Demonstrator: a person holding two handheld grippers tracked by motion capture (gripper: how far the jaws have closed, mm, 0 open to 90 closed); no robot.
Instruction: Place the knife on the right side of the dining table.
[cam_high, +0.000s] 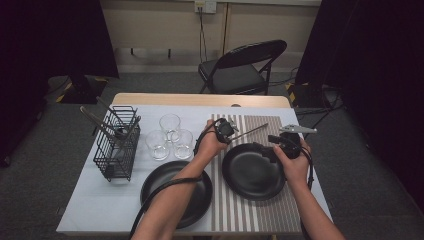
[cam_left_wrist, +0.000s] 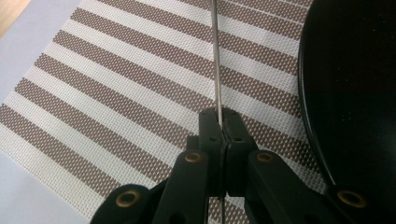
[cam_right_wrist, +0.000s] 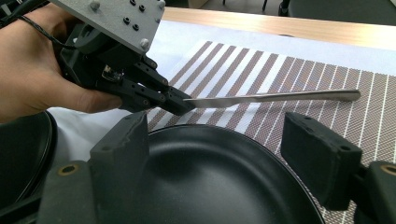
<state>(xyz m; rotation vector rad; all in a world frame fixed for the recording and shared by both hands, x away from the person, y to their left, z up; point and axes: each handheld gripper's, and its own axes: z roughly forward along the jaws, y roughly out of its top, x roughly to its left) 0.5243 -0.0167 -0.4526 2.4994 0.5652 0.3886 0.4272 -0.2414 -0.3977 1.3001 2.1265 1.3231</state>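
A slim silver knife (cam_high: 252, 130) hangs just above the striped placemat (cam_high: 260, 212), pointing right. My left gripper (cam_high: 231, 132) is shut on its thin end. In the left gripper view the knife (cam_left_wrist: 215, 56) runs straight up from the closed jaws of this gripper (cam_left_wrist: 220, 122) over the placemat (cam_left_wrist: 116, 93). My right gripper (cam_high: 264, 150) stands open over the far rim of the right black plate (cam_high: 250, 175). In the right gripper view its wide-apart jaws (cam_right_wrist: 215, 140) frame the plate (cam_right_wrist: 210, 182), and beyond them the left gripper (cam_right_wrist: 180, 103) holds the knife (cam_right_wrist: 280, 97).
A second black plate (cam_high: 197, 200) lies left of the placemat under my left forearm. Three glasses (cam_high: 170, 137) stand behind it. A black wire rack (cam_high: 117, 145) with utensils is at the table's left. A folding chair (cam_high: 245, 67) stands beyond the far edge.
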